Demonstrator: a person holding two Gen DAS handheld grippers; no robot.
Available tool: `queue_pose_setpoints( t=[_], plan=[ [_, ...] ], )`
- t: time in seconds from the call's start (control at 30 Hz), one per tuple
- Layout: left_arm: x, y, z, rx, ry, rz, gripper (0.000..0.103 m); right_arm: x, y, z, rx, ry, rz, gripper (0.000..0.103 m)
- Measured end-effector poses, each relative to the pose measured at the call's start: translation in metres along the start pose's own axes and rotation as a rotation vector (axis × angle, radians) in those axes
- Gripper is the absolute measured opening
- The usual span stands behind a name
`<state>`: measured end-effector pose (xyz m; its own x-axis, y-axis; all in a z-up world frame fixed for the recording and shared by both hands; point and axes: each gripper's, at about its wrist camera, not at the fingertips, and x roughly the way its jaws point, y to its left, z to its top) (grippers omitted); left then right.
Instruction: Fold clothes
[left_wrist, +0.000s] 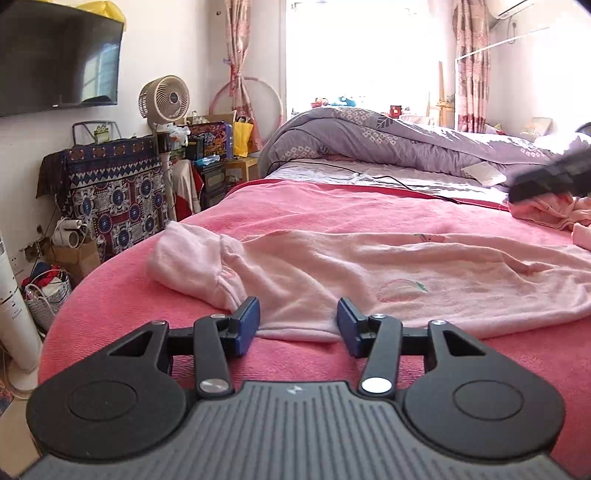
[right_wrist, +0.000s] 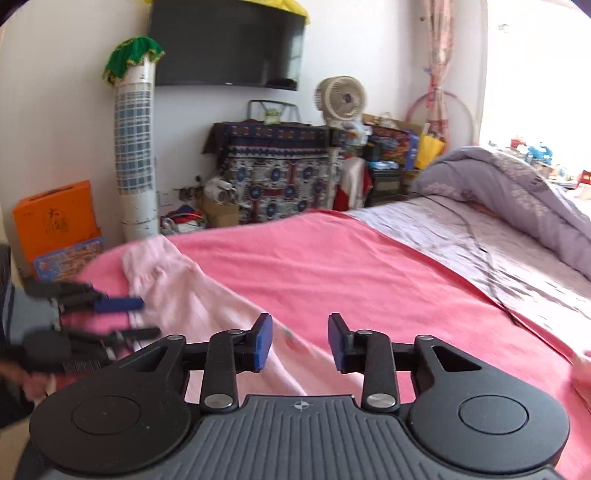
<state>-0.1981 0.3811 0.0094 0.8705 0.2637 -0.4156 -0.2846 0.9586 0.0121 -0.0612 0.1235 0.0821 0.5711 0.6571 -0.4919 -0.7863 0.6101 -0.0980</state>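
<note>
A pale pink garment with a peach print lies spread on the coral pink blanket over the bed. One bunched sleeve points left. My left gripper stands open at the garment's near hem; the hem lies between the blue pads, which do not press it. In the right wrist view the same garment runs toward the bed's left edge. My right gripper hangs open above the garment's edge and the blanket, holding nothing. The left gripper shows blurred at the left. The right gripper appears blurred over a second pink garment.
A rumpled purple quilt and a black cable lie at the bed's far end. Left of the bed are a patterned-cloth cabinet, a round fan, a white tower fan, an orange box and a wall TV.
</note>
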Motion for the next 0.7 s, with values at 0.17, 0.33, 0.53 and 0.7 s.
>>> queue_pose_setpoints(
  t=[0.17, 0.33, 0.53, 0.7],
  plan=[
    [-0.014, -0.012, 0.028, -0.032, -0.024, 0.084, 0.055, -0.037, -0.016, -0.099, 0.151, 0.04, -0.241, 0.047],
    [-0.014, -0.084, 0.047, 0.058, -0.063, -0.089, 0.062, -0.068, 0.005, -0.135, 0.183, -0.004, -0.163, 0.048],
    [0.004, -0.188, 0.022, 0.317, 0.024, -0.229, 0.072, -0.119, -0.008, -0.13, 0.198, -0.095, -0.025, 0.073],
    [-0.004, -0.197, -0.001, 0.365, 0.104, -0.233, 0.07, -0.118, -0.045, -0.137, 0.308, -0.141, -0.322, 0.087]
  ],
)
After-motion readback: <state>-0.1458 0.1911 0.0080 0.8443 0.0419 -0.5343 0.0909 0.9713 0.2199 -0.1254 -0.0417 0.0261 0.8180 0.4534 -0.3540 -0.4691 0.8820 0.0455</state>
